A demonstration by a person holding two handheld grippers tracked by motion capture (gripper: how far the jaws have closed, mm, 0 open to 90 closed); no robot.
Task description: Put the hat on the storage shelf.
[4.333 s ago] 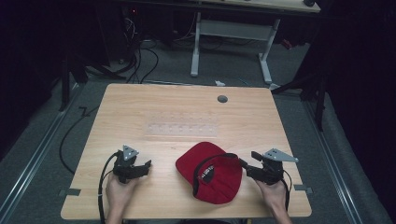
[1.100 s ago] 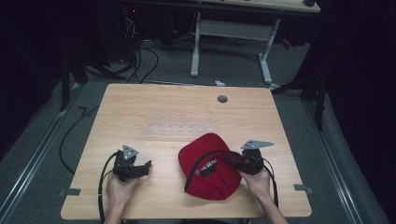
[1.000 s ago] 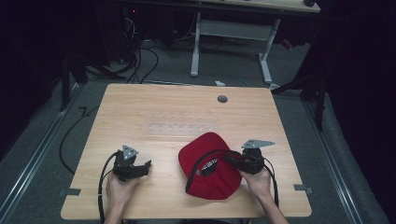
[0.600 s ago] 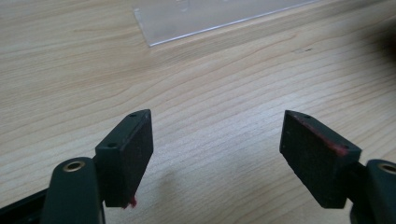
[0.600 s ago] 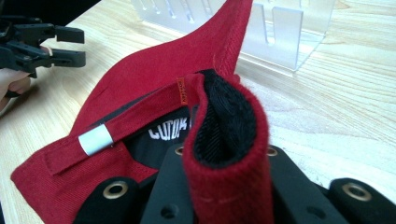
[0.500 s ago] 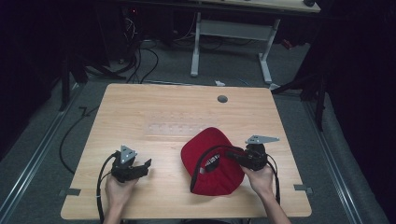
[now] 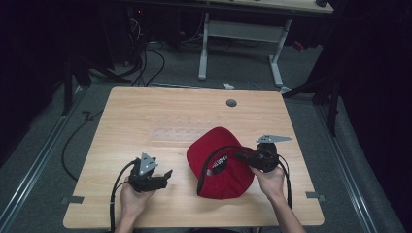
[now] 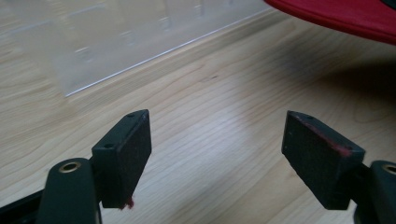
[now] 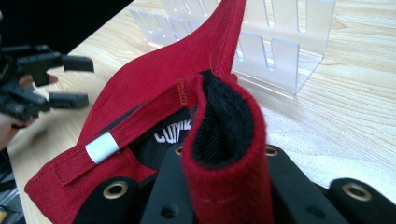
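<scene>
Two claws work here, but only one has the red cap. The right claw is clamped on a fold of the cap's rear edge, and in the right gripper view the red fabric with its black lining stands pinched between the jaws. The cap is on the bench, in its near right part, tilted up on the held side, with the inside turned toward the person.

The left claw is empty; its jaws have just been widening a little and now stand well apart over bare wood, as the left gripper view shows. From this claw the cap lies to the right and slightly farther away, near but not touching; its red edge is at the top right corner of that view.

A clear slotted rack stands just behind the cap.

I judge that the next move belongs to the left claw: it must travel right to the cap's free near edge, probably by the strap.
</scene>
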